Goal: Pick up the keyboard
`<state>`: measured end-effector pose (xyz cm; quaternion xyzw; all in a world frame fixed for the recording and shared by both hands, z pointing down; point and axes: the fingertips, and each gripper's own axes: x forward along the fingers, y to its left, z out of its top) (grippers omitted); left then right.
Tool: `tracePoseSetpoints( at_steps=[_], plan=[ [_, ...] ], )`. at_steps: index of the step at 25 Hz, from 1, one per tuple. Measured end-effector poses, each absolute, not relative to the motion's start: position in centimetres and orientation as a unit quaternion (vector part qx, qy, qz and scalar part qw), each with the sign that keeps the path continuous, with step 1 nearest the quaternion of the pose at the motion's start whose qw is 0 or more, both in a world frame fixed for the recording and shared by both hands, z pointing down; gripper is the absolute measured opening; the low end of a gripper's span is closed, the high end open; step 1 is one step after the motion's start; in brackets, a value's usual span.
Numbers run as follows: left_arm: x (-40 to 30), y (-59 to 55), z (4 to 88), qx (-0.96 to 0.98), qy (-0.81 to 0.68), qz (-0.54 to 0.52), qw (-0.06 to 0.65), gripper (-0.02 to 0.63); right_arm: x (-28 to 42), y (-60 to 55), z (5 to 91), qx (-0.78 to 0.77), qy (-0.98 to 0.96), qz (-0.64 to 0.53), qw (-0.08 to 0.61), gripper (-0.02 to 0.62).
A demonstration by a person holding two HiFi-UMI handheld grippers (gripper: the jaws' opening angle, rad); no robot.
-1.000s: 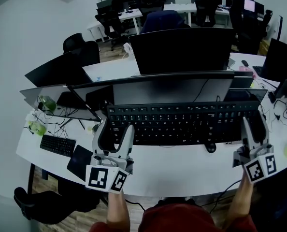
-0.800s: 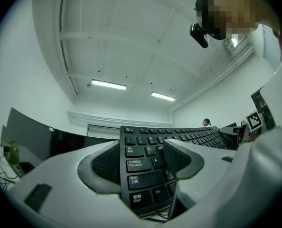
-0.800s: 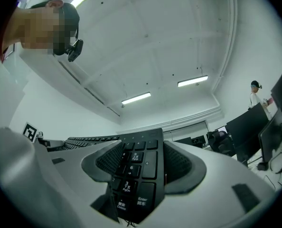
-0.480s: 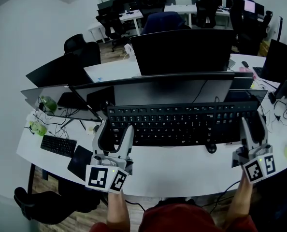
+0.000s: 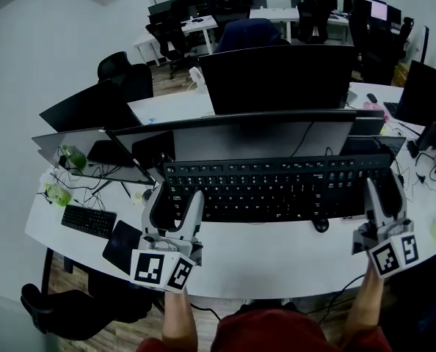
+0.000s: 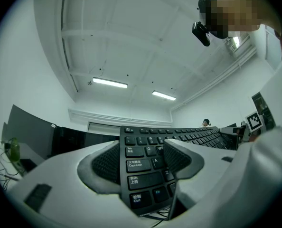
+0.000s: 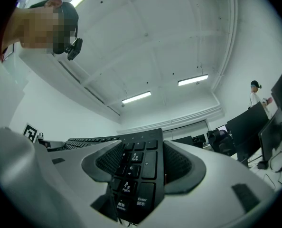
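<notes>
My left gripper (image 6: 142, 159) is clamped on the keyboard (image 5: 277, 185). Its pads (image 6: 105, 163) pinch the Caps Lock and Shift corner. My right gripper (image 7: 140, 164) is clenched the same way on the number-pad end, keys showing between the jaws. In the head view the keyboard's long axis runs 9 o'clock to 3 o'clock, with a gripper at each end, so neither hand is nearer and the load is shared. It looks raised off the desk (image 5: 277, 259), its key face tipped towards me, with the monitor (image 5: 262, 134) just beyond at 12 o'clock. I judge any further lift must keep both ends level.
</notes>
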<state>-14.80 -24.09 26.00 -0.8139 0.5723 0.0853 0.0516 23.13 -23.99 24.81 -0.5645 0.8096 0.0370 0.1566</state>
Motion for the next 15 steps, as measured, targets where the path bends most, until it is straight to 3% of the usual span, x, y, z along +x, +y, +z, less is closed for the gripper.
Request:
tracePoseSetpoints(
  at_steps=[15],
  plan=[
    [-14.76, -23.94, 25.99, -0.812, 0.575, 0.083, 0.050, 0.281, 23.22, -24.18, 25.10, -0.562, 0.811, 0.029, 0.159, 0.252]
  ],
)
